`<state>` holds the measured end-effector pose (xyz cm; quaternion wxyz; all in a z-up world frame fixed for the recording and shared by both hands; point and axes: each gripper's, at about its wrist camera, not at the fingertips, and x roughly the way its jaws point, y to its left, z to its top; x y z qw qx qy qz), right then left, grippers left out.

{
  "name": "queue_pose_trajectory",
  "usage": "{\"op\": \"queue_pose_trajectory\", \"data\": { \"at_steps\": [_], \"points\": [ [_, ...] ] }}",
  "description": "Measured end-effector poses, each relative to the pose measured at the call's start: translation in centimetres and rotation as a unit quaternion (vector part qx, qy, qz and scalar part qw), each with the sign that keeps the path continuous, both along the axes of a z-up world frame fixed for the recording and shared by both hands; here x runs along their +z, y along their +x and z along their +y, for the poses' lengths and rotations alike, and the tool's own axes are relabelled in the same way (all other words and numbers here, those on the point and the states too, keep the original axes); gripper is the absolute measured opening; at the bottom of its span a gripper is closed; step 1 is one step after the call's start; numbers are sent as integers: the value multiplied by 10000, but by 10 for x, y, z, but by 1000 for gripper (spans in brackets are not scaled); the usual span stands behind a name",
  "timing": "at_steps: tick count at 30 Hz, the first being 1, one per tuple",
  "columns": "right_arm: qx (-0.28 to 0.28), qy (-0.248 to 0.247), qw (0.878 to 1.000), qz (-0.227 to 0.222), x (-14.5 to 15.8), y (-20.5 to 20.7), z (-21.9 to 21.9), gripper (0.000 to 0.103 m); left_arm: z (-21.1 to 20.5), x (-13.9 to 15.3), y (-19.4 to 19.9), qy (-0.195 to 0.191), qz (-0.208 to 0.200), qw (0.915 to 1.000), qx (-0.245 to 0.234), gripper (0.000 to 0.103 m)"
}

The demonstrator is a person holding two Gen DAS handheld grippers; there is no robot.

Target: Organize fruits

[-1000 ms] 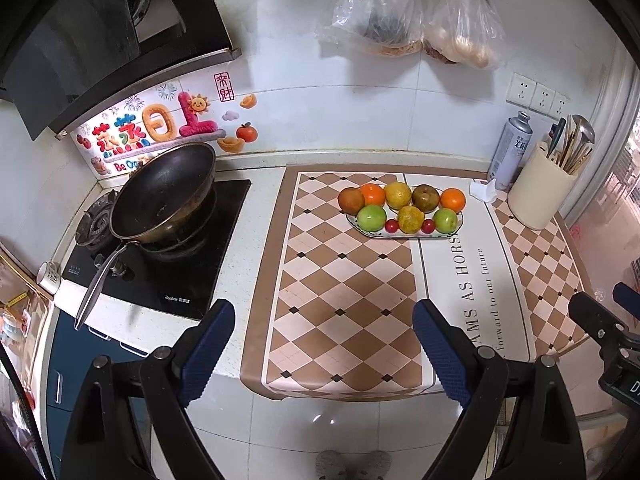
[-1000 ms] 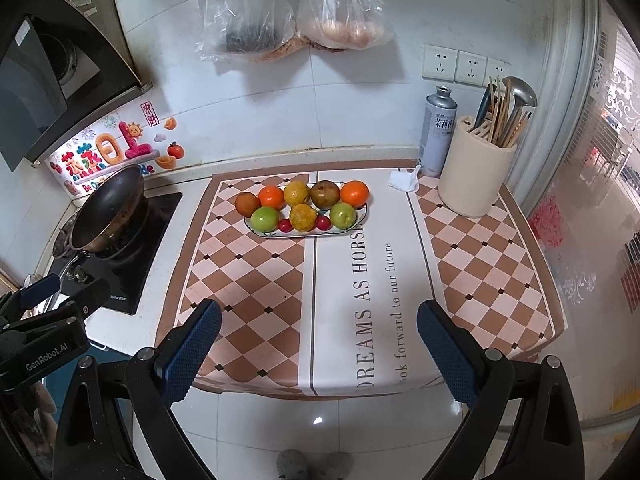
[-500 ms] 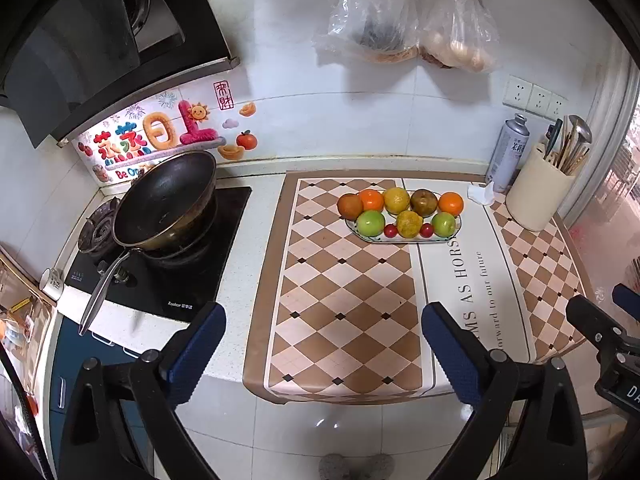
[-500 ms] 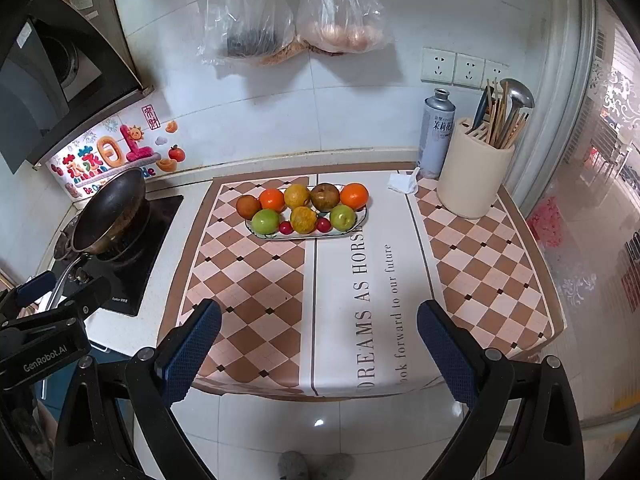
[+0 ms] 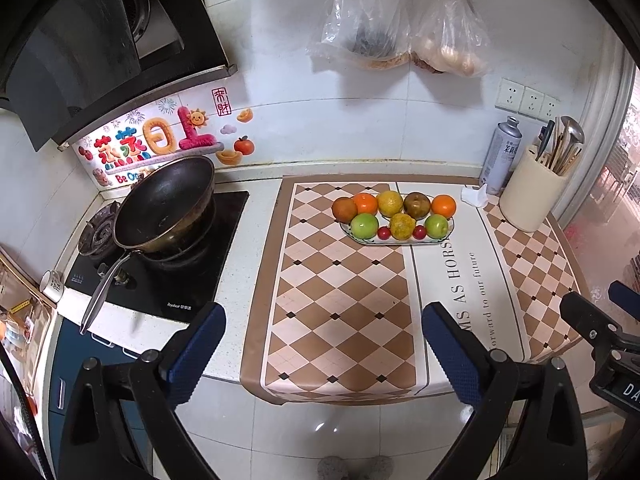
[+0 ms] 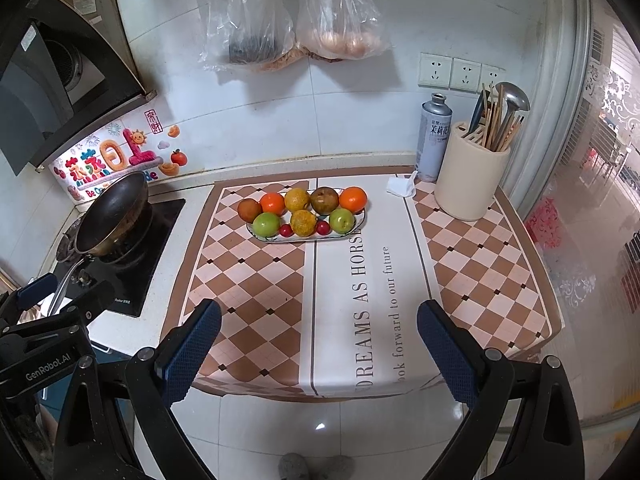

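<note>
An oval white plate (image 5: 449, 236) (image 6: 362, 222) sits near the back of the counter on a checkered mat. It holds two rows of fruit: oranges (image 5: 443, 205), yellow citrus (image 6: 303, 222), green apples (image 5: 364, 225) (image 6: 341, 220), brown fruits (image 6: 324, 200) and two small red ones (image 6: 285, 231). My left gripper (image 5: 320, 350) is open and empty, held off the counter's front edge, far from the plate. My right gripper (image 6: 318, 346) is also open and empty, off the front edge.
A black wok (image 5: 164, 204) sits on the stove at left. A cream utensil holder (image 6: 470, 176), a grey spray can (image 6: 434, 136) and a crumpled tissue (image 6: 402, 186) stand at the back right. Plastic bags (image 6: 296, 20) hang on the wall. White floor tiles lie below.
Both grippers have drawn back and up a little from the counter, so the plate looks slightly farther away. The fruit has not moved.
</note>
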<state>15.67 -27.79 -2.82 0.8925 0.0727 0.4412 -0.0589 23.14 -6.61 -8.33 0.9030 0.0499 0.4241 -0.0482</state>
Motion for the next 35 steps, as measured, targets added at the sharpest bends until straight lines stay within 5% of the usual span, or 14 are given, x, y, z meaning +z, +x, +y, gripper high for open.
{"op": "queue_pose_trajectory", "data": {
  "at_steps": [35],
  "points": [
    [-24, -35, 10000, -58, 9, -15, 6, 100, -14, 3, -14, 49, -159, 9999, 39, 101]
  ]
}}
